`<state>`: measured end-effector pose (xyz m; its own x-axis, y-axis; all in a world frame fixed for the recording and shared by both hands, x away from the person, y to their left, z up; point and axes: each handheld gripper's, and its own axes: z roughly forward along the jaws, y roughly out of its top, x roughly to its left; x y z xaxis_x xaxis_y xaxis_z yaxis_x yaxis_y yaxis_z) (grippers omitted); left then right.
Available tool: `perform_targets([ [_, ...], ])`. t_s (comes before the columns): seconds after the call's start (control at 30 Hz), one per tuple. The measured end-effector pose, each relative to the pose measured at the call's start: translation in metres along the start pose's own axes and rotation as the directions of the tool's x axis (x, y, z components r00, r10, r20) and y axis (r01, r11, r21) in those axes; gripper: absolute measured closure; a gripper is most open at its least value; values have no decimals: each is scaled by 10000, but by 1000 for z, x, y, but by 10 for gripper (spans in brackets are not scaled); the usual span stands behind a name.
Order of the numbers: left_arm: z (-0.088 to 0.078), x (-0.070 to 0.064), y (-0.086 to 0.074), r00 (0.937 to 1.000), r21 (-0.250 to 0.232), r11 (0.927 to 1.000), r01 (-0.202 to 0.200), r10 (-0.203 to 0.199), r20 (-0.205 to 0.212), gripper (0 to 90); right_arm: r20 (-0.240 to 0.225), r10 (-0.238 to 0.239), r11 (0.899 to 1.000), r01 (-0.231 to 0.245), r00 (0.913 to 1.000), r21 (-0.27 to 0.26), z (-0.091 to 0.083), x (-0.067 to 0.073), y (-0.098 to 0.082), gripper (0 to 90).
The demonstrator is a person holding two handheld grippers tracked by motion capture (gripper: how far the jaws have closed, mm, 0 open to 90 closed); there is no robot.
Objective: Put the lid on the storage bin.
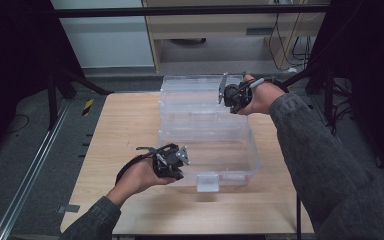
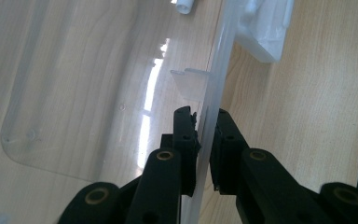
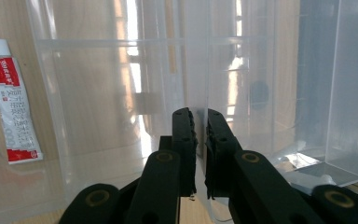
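A clear plastic case (image 1: 207, 125) lies open on the wooden table (image 1: 125, 130), one half near me and one half far. My left gripper (image 1: 180, 167) is at the near half's front left. In the left gripper view its jaws (image 2: 205, 122) are shut on the thin clear wall (image 2: 216, 70), beside a white latch (image 2: 261, 32). My right gripper (image 1: 230, 102) is at the far half's right side. In the right gripper view it (image 3: 199, 116) is shut on a thin clear edge (image 3: 196, 70). A red and white tube (image 3: 13, 107) lies behind clear plastic at the left.
The white latch (image 1: 208, 182) sticks out at the case's front edge. Bare table lies left of the case and in front of it. Black stand legs (image 1: 75, 82) and cables stand on the floor beyond the table's far corners.
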<state>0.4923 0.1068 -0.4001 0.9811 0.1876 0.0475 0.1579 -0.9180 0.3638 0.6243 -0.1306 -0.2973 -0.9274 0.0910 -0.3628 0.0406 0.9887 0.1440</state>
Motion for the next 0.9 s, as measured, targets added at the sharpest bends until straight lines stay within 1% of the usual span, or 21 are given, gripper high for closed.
perform_targets([
  [0.07, 0, 0, -1, 9999, -61, 9999, 97, -97, -40, 815, -35, -6, 10000, 6, 10000, 3, -1, 0, 1, 850],
  [0.17, 0, -1, -1, 9999, -79, 9999, 134, -135, -76, 813, -84, 8, 10000, -8, 10000, 6, -3, 1, 1, 854],
  [0.2, 0, -1, -1, 9998, -91, 9998, 189, -190, -117, 812, -101, 19, 10000, -20, 9999, -64, -4, 3, 2, 861],
  [0.23, 0, -2, -1, 9997, -82, 9997, 212, -213, -154, 812, -113, -63, 10000, 63, 9999, -18, -5, 3, 3, 864],
  [0.27, 0, -2, -2, 9996, -91, 9997, 232, -234, -178, 810, -136, -44, 10000, 44, 9999, 29, -6, 4, 3, 867],
  [0.43, 0, -2, -2, 9993, -116, 9997, 211, -214, -303, 806, -184, -34, 10000, 33, 9998, -9, -9, 7, 4, 870],
  [0.47, 0, -3, -2, 9989, -132, 9996, 258, -263, -377, 803, -185, -41, 10000, 42, 9998, 86, -11, 10, 5, 872],
  [0.53, 0, -3, -3, 9987, -129, 9996, 268, -273, -426, 800, -216, -54, 10000, 54, 9998, 13, -13, 12, 6, 874],
  [0.6, 1, -4, -2, 9982, -96, 9996, 257, -262, -538, 798, -191, -102, 9999, 103, 9998, 62, -15, 14, 6, 874],
  [0.7, 1, -4, -2, 9978, -70, 9996, 268, -272, -598, 794, -115, -106, 9999, 107, 9999, 88, -15, 15, 5, 871],
  [0.73, 1, -4, -2, 9976, -78, 9993, 364, -368, -594, 794, -91, -101, 9999, 102, 9999, 114, -15, 15, 5, 869],
  [0.8, 2, -3, -2, 9972, -109, 9991, 410, -416, -615, 793, -73, -67, 9999, 67, 10000, 77, -14, 15, 5, 869],
  [0.9, 2, -3, -1, 9963, -116, 9991, 412, -419, -755, 790, -55, -35, 10000, 35, 10000, 77, -15, 14, 5, 871],
])
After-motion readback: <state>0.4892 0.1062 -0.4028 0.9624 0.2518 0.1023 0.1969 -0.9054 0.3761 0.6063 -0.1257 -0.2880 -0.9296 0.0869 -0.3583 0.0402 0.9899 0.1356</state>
